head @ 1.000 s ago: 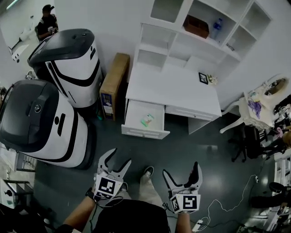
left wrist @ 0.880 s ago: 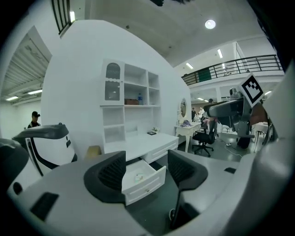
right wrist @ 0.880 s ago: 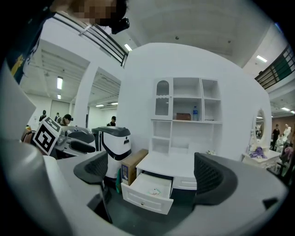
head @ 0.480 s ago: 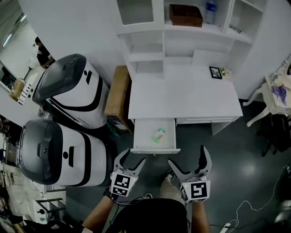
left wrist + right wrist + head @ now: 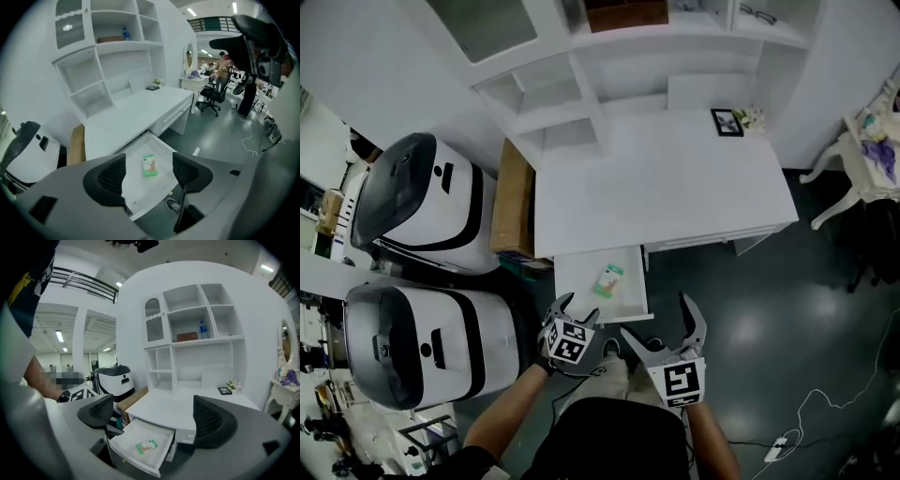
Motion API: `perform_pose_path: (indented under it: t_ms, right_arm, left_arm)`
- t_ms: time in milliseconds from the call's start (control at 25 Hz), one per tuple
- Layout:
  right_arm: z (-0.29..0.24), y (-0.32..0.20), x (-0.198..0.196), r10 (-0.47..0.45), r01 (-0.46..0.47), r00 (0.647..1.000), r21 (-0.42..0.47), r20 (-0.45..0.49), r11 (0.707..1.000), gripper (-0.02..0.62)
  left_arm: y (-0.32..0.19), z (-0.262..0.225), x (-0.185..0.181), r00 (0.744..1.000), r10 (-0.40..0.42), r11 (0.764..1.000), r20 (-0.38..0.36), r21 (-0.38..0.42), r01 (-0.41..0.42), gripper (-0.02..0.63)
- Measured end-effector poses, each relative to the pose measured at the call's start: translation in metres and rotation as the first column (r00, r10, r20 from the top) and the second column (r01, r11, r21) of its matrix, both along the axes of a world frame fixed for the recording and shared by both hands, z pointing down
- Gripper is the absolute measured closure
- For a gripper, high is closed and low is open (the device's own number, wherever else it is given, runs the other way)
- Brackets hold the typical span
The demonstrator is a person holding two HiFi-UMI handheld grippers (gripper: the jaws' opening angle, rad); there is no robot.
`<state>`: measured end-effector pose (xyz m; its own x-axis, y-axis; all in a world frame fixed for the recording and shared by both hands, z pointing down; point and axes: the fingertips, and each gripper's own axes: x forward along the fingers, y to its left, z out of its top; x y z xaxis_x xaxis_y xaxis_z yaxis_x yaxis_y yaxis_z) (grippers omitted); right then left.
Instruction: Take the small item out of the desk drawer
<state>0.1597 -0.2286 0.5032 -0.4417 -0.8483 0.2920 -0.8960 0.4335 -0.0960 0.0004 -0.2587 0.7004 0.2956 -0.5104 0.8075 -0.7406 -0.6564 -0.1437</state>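
White furniture fills the head view: a white table (image 5: 666,187) with a shelf unit (image 5: 581,94) behind it, standing on a dark grey floor (image 5: 787,319). An open drawer (image 5: 581,295) juts from the table's left front toward the person. Near the middle of the drawer's white bottom lies the small item (image 5: 610,278), a flat green and white packet, on its own. At nine o'clock from the table are a cardboard box (image 5: 514,197) and two large white and dark grey machines (image 5: 422,202). A small black picture frame (image 5: 727,122) sits toward the table's one o'clock corner.

Both tools are held low in front of the person, near the drawer's front edge. The left tool (image 5: 555,314) is by the drawer's front left corner, jaws apart and released, gripping nothing. In its own view the small item shows through the gap, well beyond the pads. The right tool (image 5: 661,323) is at about five o'clock from the drawer, jaws wide but closing, with nothing between them. The small item lies at eleven o'clock from it.
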Motion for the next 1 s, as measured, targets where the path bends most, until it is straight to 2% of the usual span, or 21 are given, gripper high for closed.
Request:
perform_pose_path:
  t_ms: [240, 440, 600, 720, 880, 1000]
  right_arm:
    - [0.047, -0.013, -0.003, -0.004, -0.001, 0.999, -0.101, -0.051, 0.995, 0.055]
    - [0.057, -0.027, -0.008, 0.040, -0.049, 0.997, -0.136, -0.070, 0.989, 0.062]
    - [0.071, -0.038, -0.010, 0.074, -0.088, 0.993, -0.162, -0.092, 0.983, 0.066]
    - [0.085, -0.044, -0.014, 0.070, -0.088, 0.993, -0.187, -0.098, 0.978, 0.069]
    - [0.112, -0.056, -0.019, 0.065, -0.090, 0.991, -0.217, -0.117, 0.972, 0.071]
    - [0.126, -0.067, -0.030, 0.063, -0.089, 0.991, -0.229, -0.119, 0.969, 0.071]
  left_arm:
    - [-0.036, 0.114, 0.012, 0.997, 0.048, 0.987, 0.064, -0.156, -0.037, 0.276]
    - [-0.054, 0.197, 0.008, 0.985, 0.100, 0.960, 0.143, -0.276, -0.058, 0.276]
    - [-0.068, 0.260, 0.001, 0.977, 0.061, 0.932, 0.207, -0.361, 0.018, 0.272]
    - [-0.082, 0.290, 0.002, 0.975, 0.035, 0.921, 0.221, -0.385, 0.054, 0.267]
    - [-0.093, 0.321, 0.021, 0.978, 0.084, 0.918, 0.191, -0.396, -0.002, 0.256]
    - [-0.091, 0.341, 0.018, 0.977, 0.094, 0.915, 0.189, -0.403, -0.010, 0.256]
